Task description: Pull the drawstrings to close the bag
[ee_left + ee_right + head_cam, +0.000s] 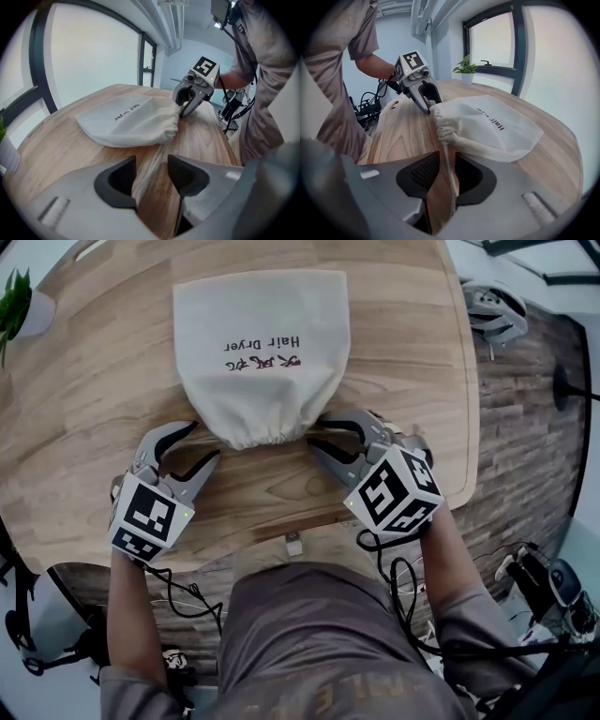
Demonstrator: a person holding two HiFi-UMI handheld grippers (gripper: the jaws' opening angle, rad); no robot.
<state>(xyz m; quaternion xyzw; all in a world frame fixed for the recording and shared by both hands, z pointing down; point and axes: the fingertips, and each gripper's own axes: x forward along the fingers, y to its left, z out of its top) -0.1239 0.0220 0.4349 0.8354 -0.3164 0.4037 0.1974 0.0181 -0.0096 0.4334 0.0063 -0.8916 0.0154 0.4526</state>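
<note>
The cream cloth bag (pixel 262 352) is lying flat on the wooden table (pixel 84 399), near the edge where the person is standing. Its long axis is running straight away from the person: the gathered mouth (pixel 267 435) is pointing back toward them, and the closed bottom is facing the far side of the table. The mouth is sitting puckered into tight folds.

Black lettering (pixel 262 343) across the bag is reading "Hair Dryer", with a line of script under it that is too small to make out. From the head view the words are showing upside down.

The left gripper (pixel 206 441) is resting just to the left of the mouth and the right gripper (pixel 317 432) just to the right, both angling down at the table. In the left gripper view the jaws are standing apart with bare wood showing in the gap, and a drawstring (pixel 151 164) is running from the bag through that gap — nearer the left pad, not pinched. In the right gripper view the jaws are likewise parted, a little narrower, and the other drawstring (pixel 447 168) is passing between them along the right pad, loose rather than clamped.

A potted plant (pixel 465 70) is standing at the far corner of the table.
</note>
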